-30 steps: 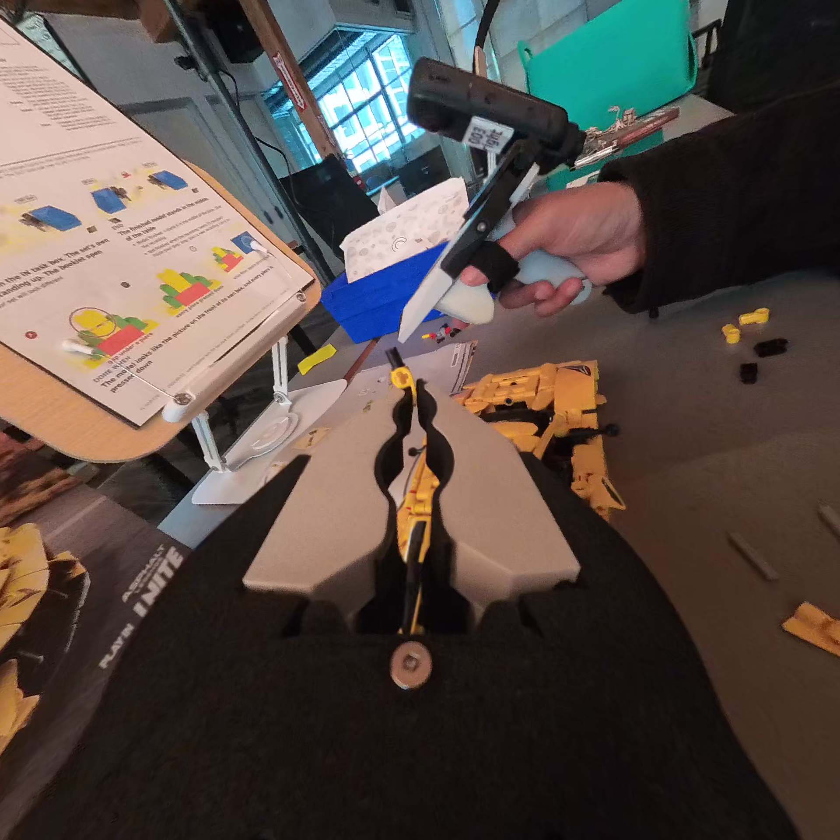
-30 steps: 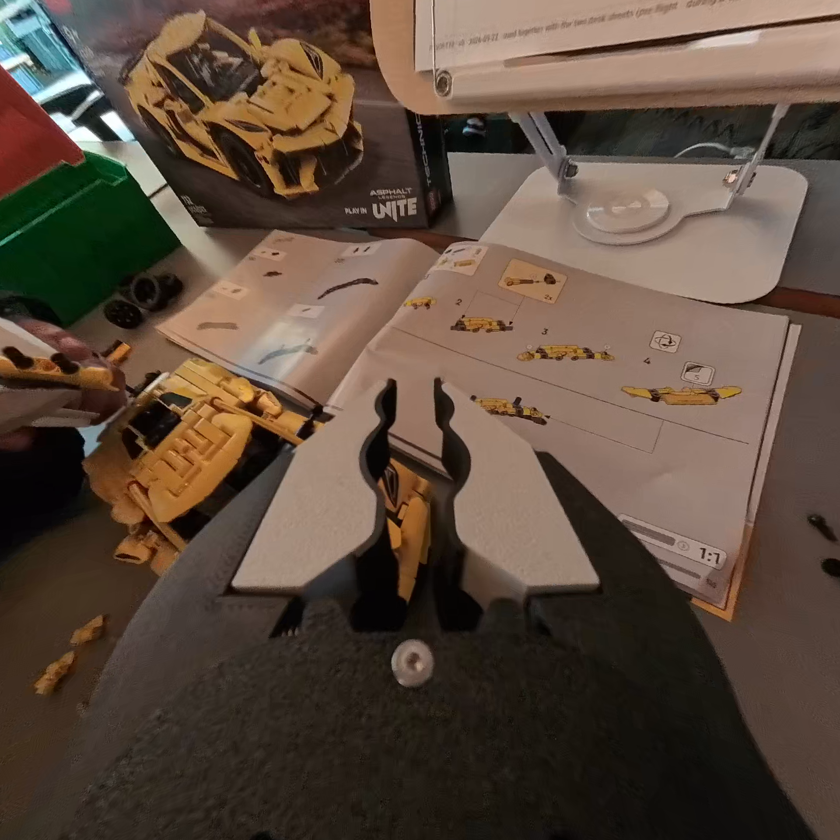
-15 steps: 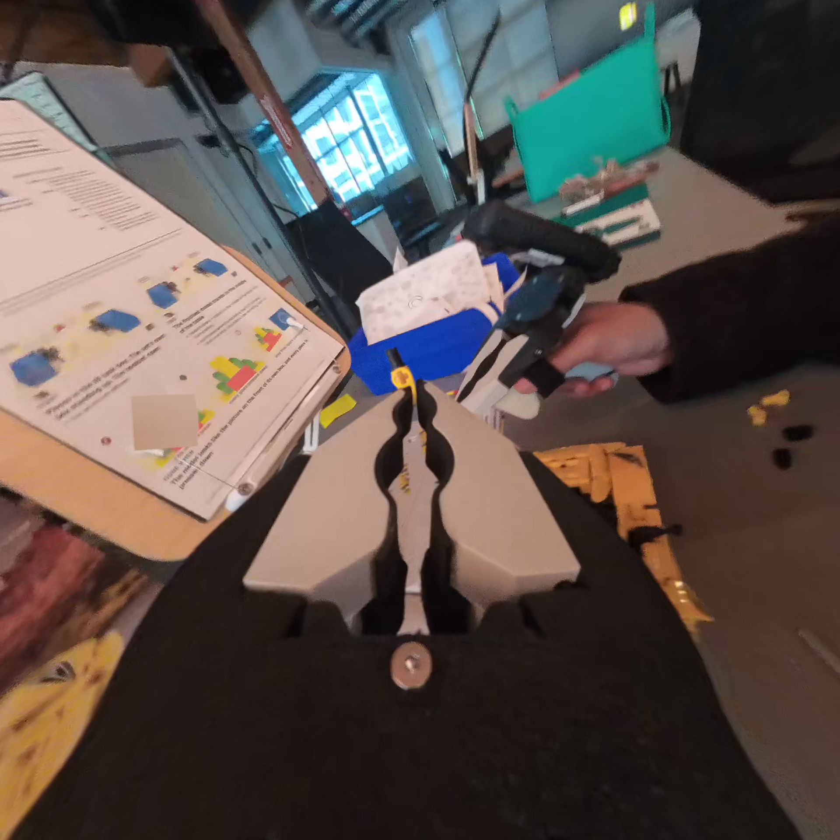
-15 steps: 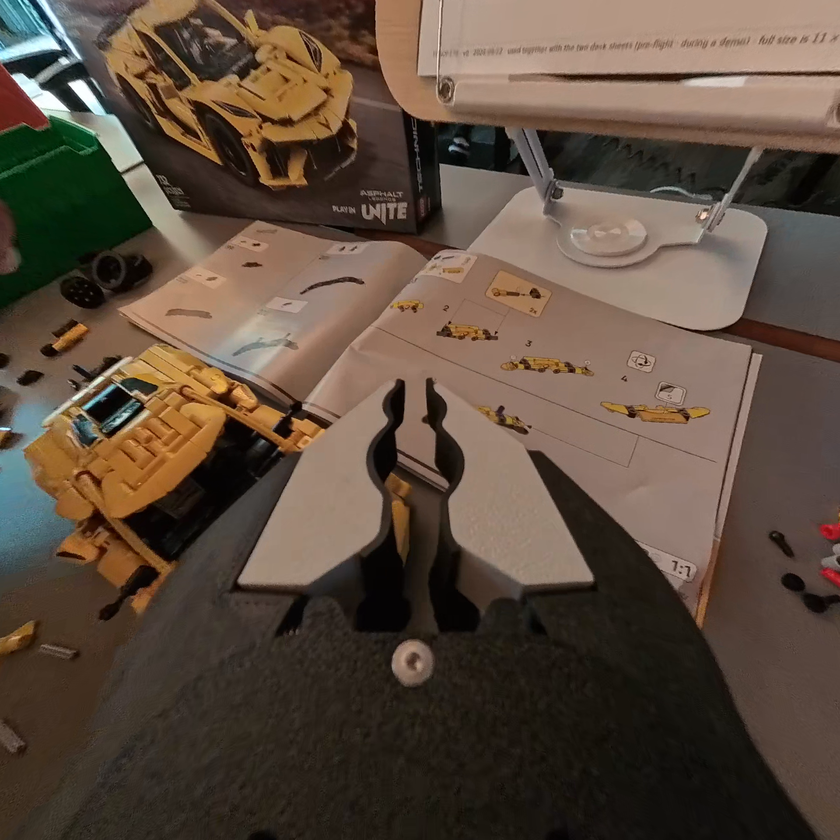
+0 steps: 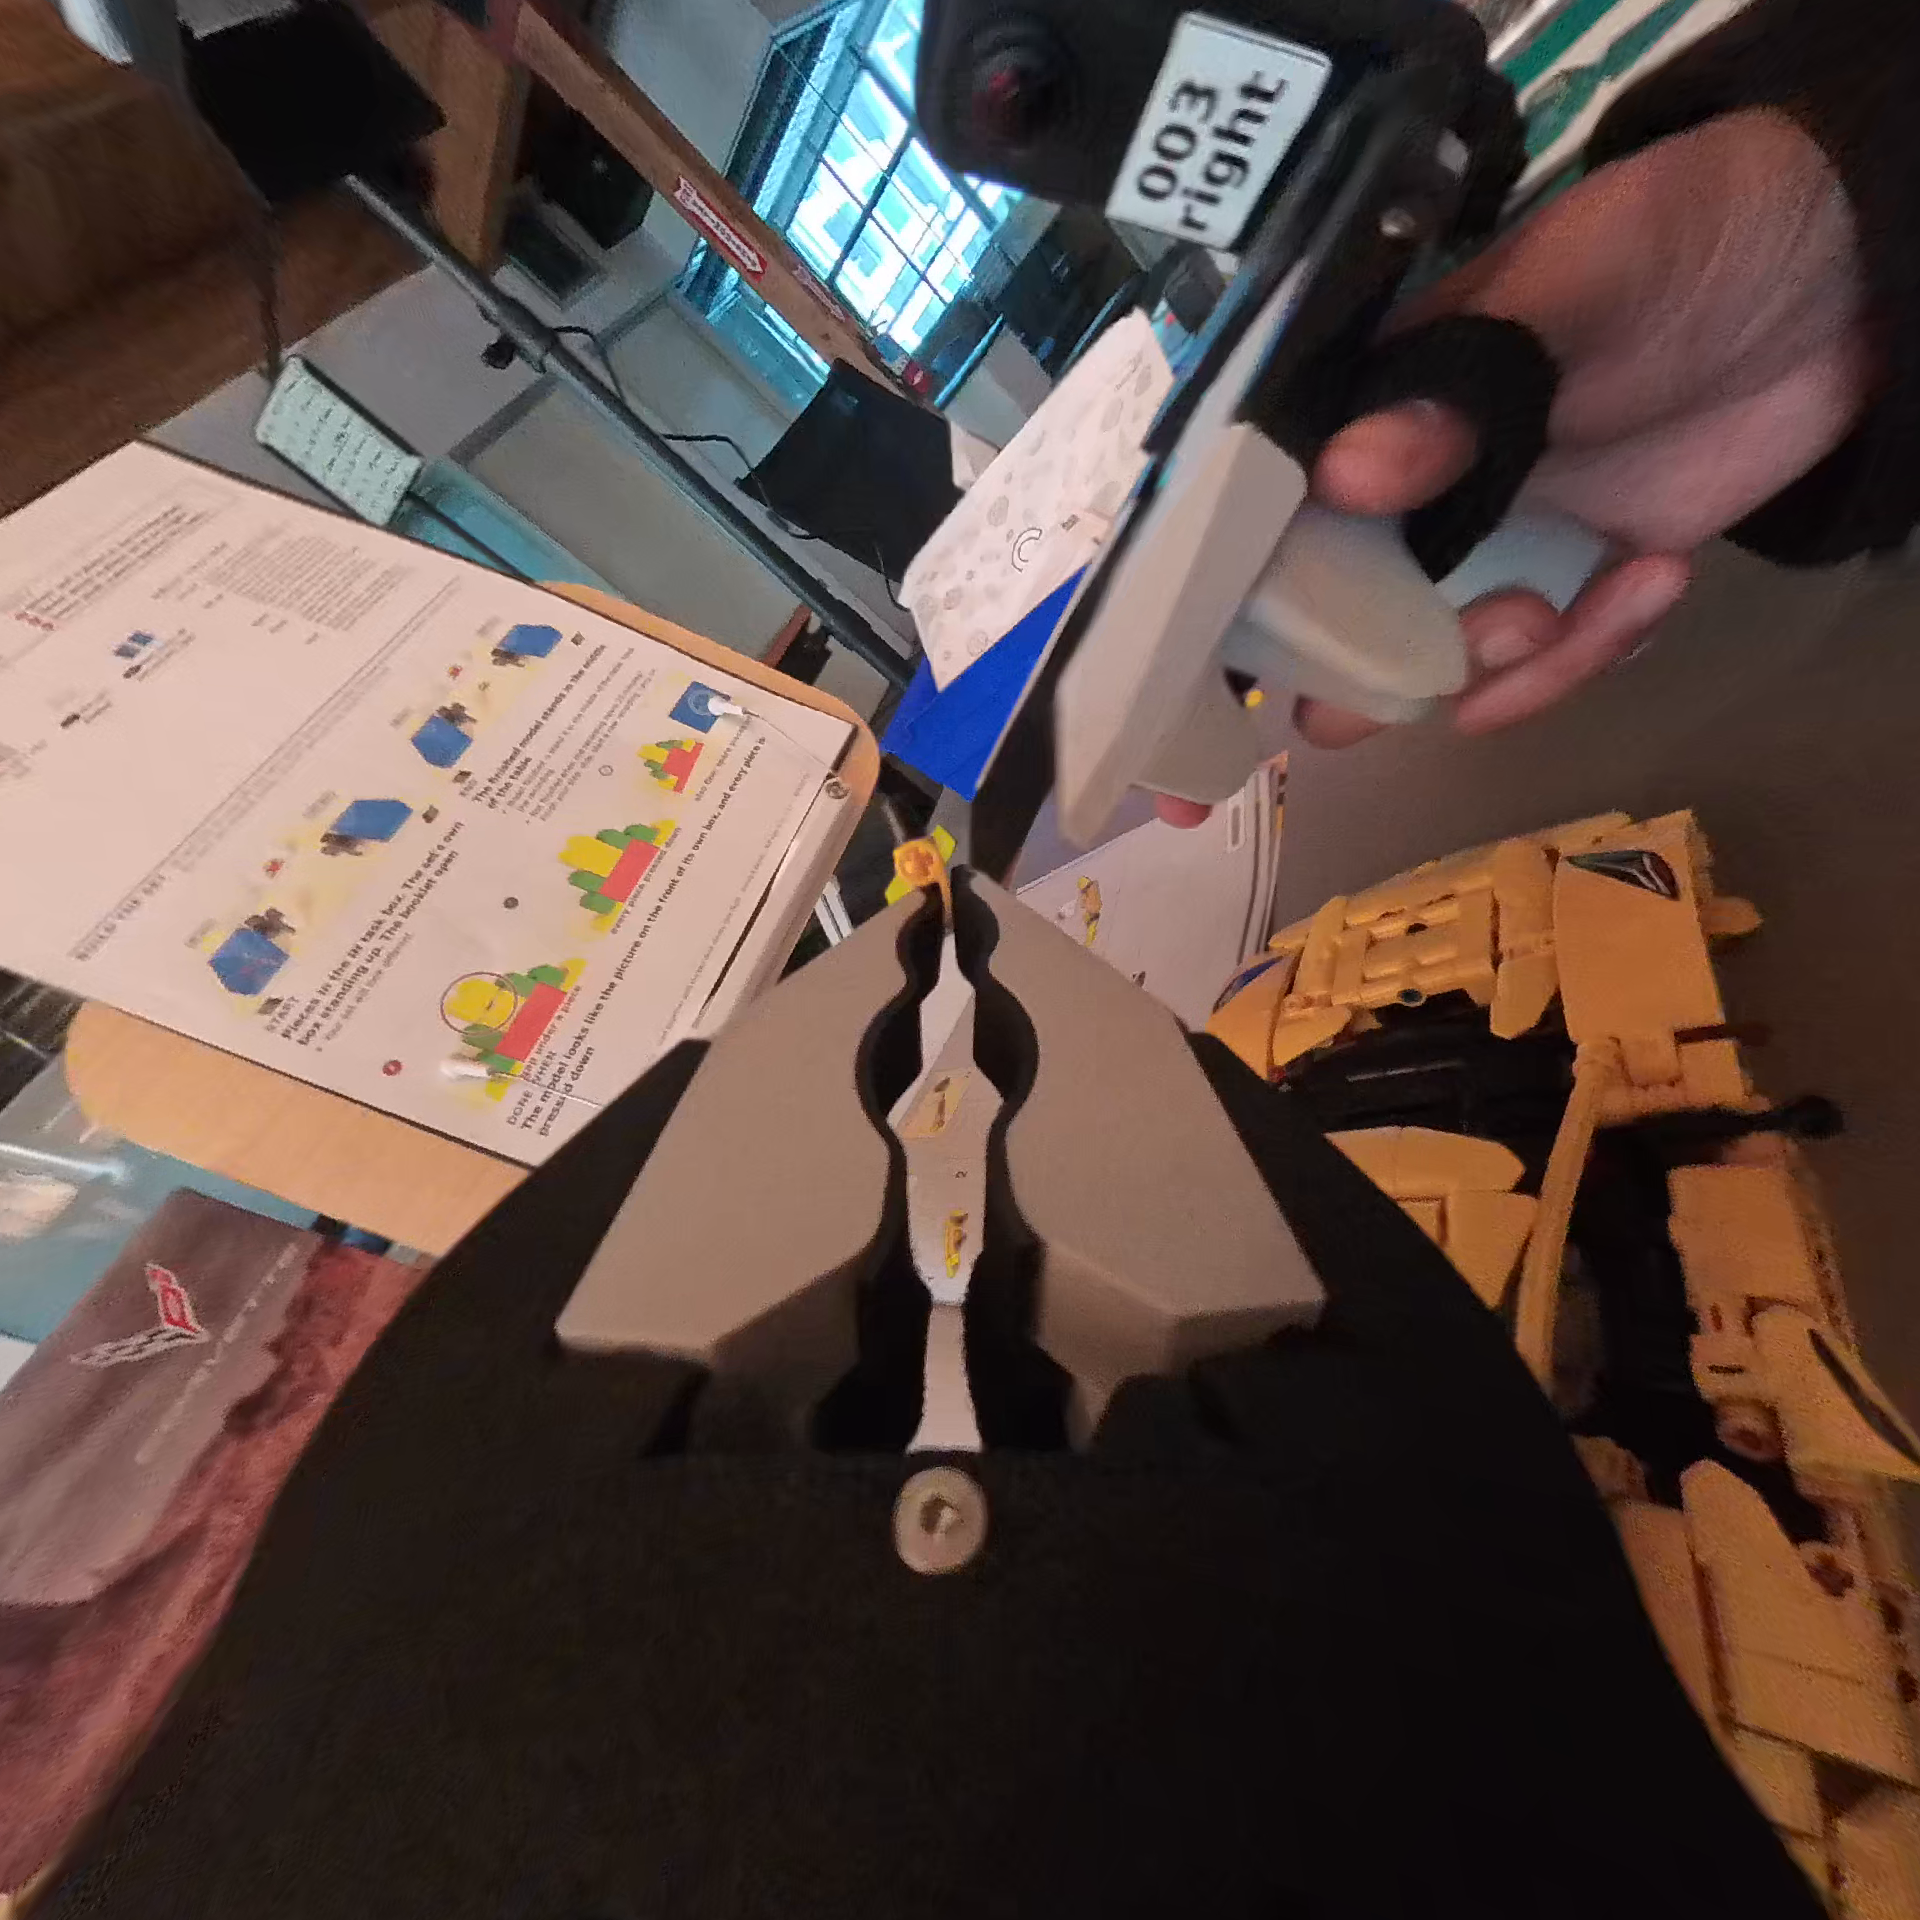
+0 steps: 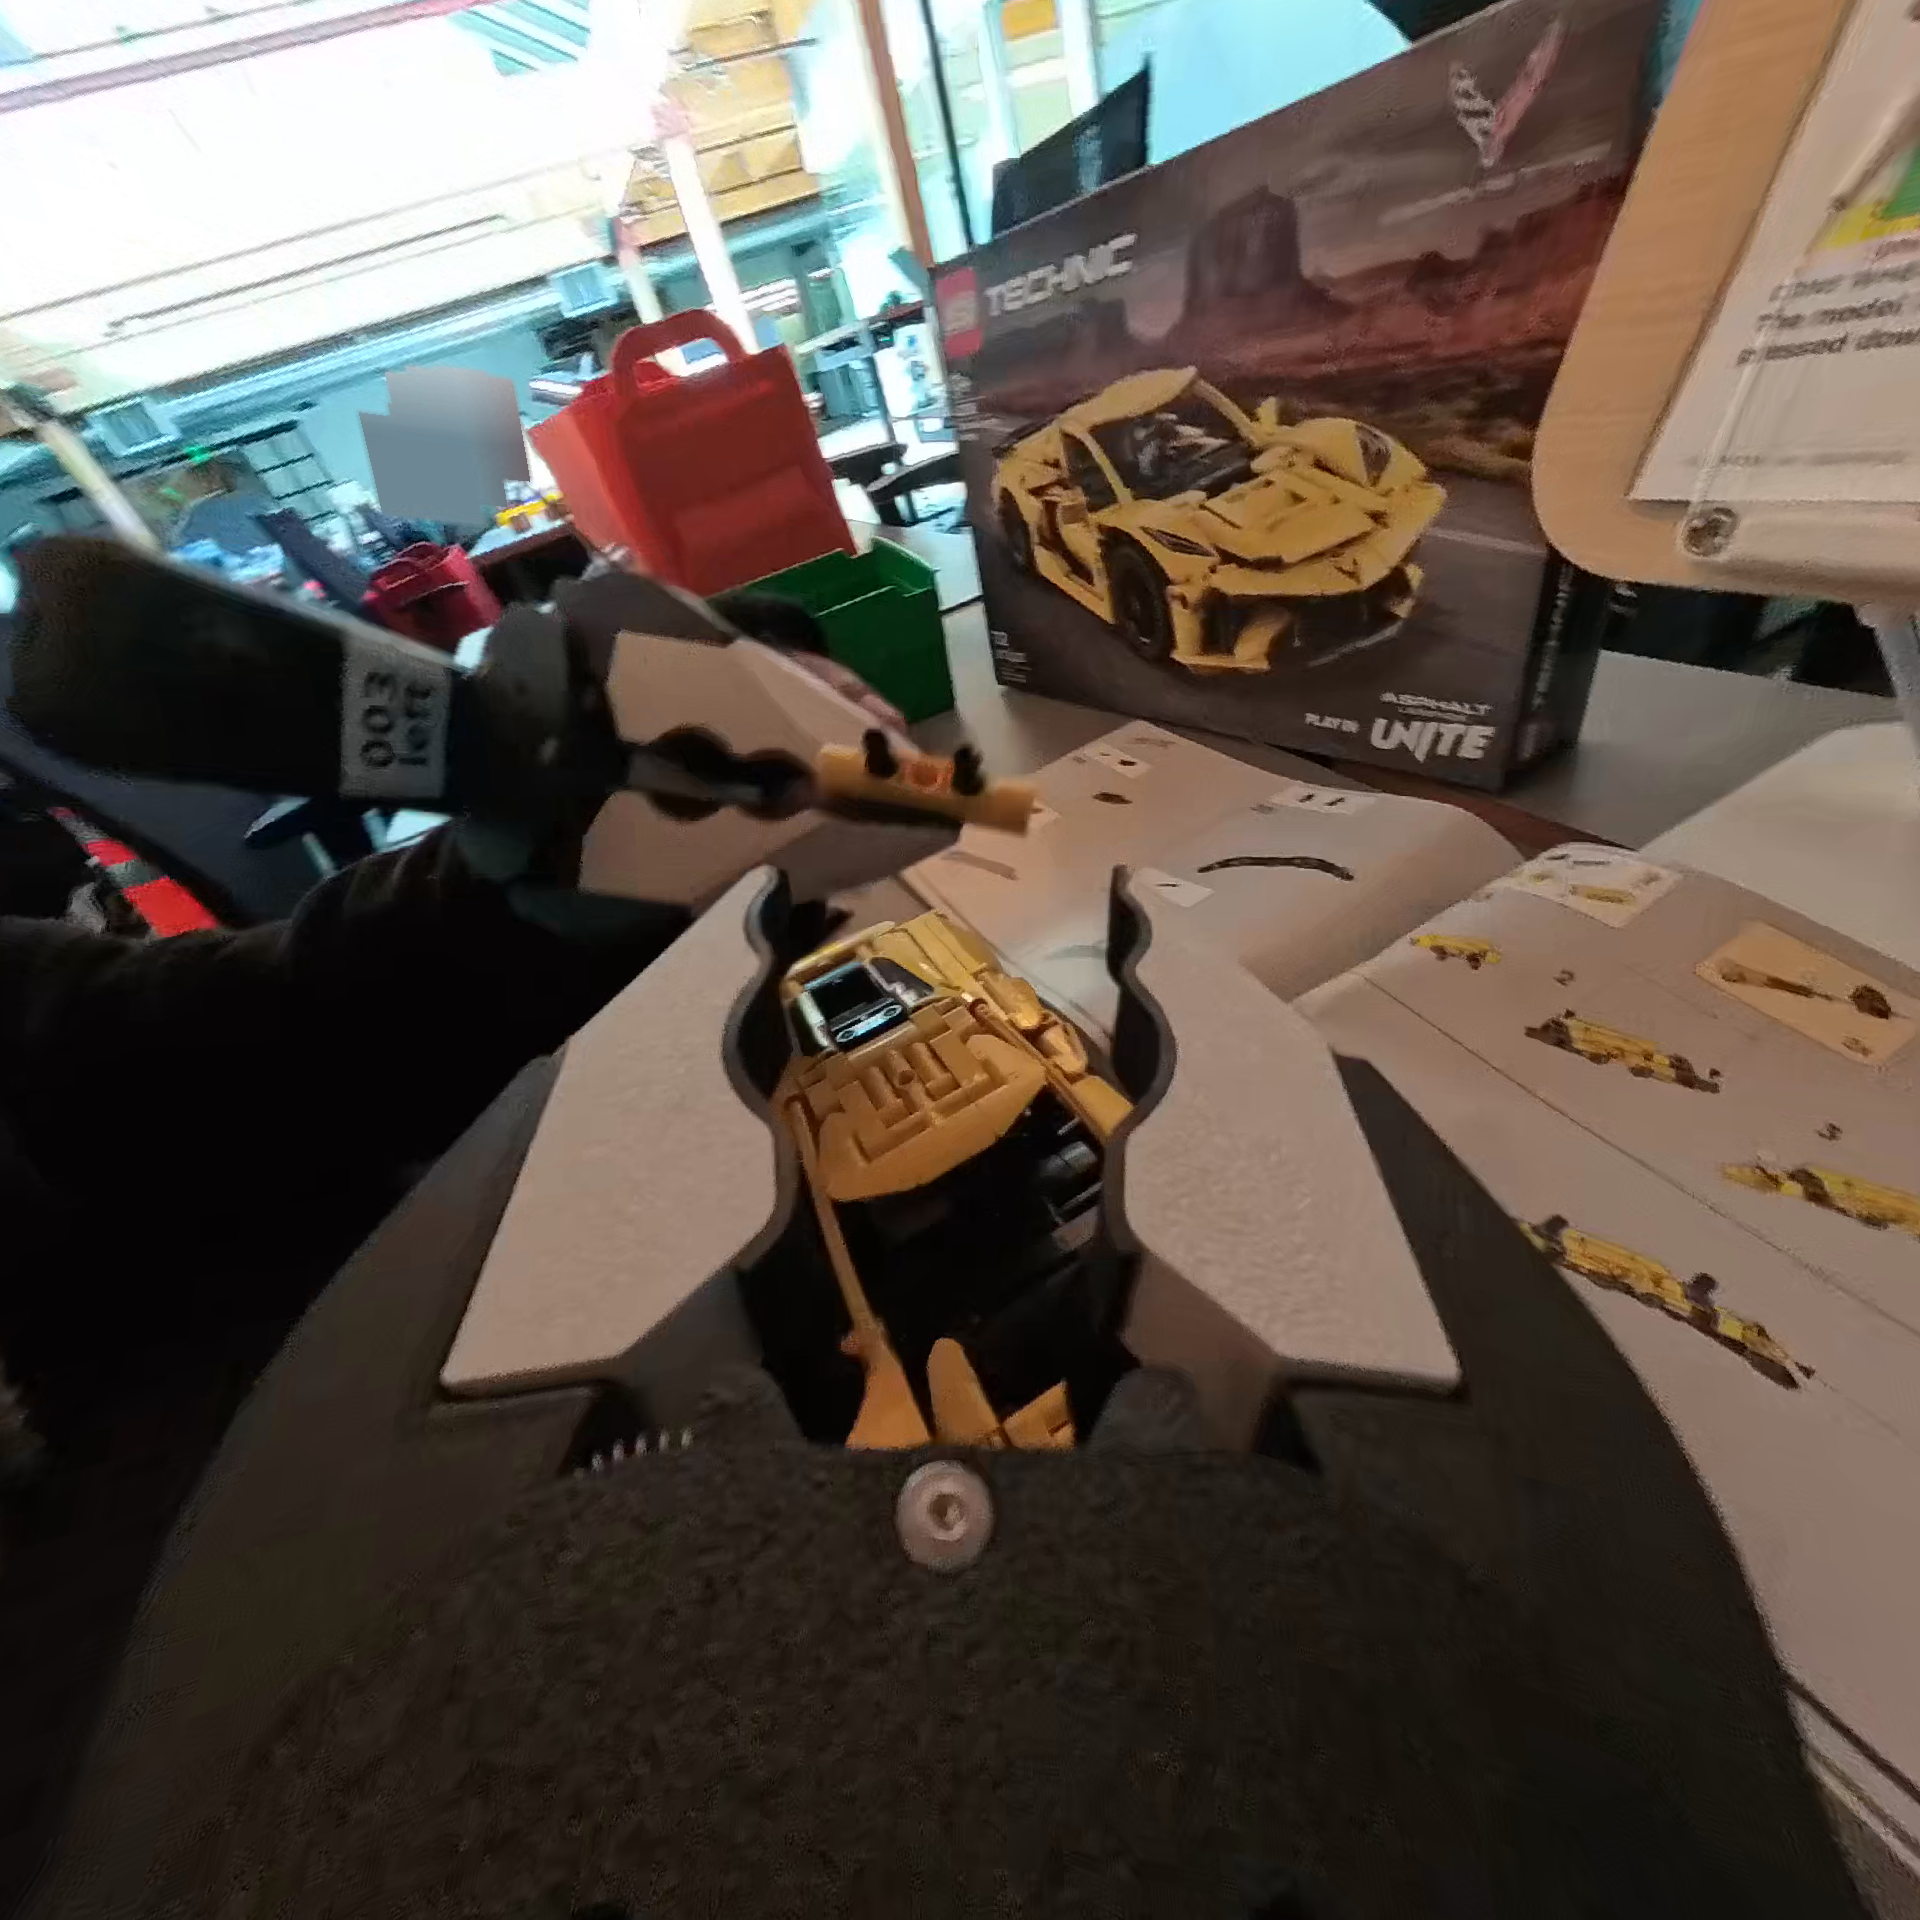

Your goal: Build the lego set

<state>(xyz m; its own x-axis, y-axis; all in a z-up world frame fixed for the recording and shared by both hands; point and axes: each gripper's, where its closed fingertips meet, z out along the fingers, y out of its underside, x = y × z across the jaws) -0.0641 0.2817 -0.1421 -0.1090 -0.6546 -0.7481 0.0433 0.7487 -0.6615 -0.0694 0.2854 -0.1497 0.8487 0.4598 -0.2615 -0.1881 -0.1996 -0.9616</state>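
Note:
My left gripper (image 5: 940,902) is shut on a short yellow beam (image 5: 916,864) with black pins, which sticks out past the fingertips. In the right wrist view the left gripper (image 6: 800,774) holds this beam (image 6: 920,792) level in the air, just beyond my right gripper's tips. My right gripper (image 6: 945,899) is open and empty, raised over the part-built yellow car (image 6: 925,1081), which shows between its fingers. In the left wrist view the right gripper (image 5: 1153,665) is close at the upper right, held by a hand, and the car (image 5: 1507,1101) lies at the right.
The open instruction booklet (image 6: 1558,1049) lies right of the car. The set's box (image 6: 1247,499) stands behind it. A red bin (image 6: 707,468) and a green bin (image 6: 883,623) are at the far left. A tilted document stand (image 5: 416,831) and a blue bin (image 5: 977,707) are nearby. The tips of both grippers are at nearly the same place.
My right gripper has opened wide and swung left over the car. My left gripper has moved close to it, still holding the yellow beam.

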